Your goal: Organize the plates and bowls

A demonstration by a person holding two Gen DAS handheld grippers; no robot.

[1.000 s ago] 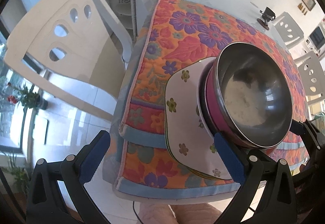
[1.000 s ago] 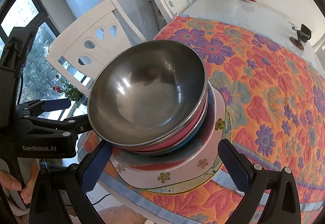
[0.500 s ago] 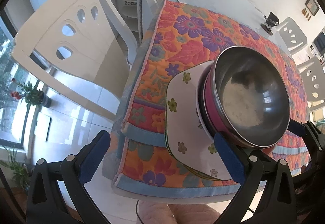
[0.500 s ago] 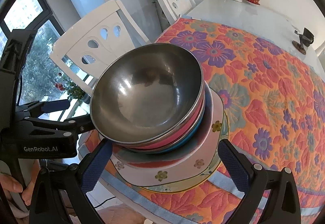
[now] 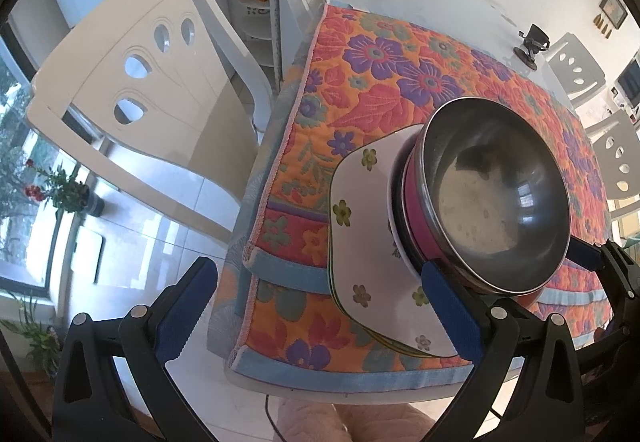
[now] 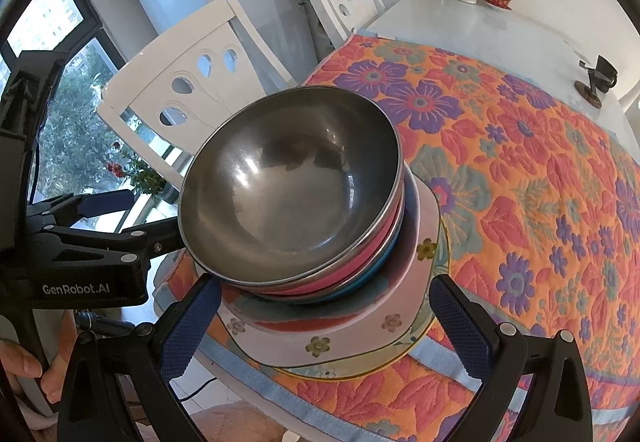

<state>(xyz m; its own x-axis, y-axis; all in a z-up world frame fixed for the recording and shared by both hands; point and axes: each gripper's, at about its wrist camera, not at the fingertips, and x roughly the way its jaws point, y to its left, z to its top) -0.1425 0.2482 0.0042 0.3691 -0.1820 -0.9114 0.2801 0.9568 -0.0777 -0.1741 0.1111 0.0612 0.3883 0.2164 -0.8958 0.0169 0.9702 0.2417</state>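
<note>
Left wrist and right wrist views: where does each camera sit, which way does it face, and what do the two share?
Left wrist: sits on the left gripper, looking forward and down over the table's near corner at the stacked bowls and floral plates; its own open blue-padded fingers and part of the right gripper show.
Right wrist: sits on the right gripper, facing the same stack from nearer its middle; its open fingers, the left gripper and a hand show.
Shared: bowl stack, plates, flowered quilt, white chair.
</note>
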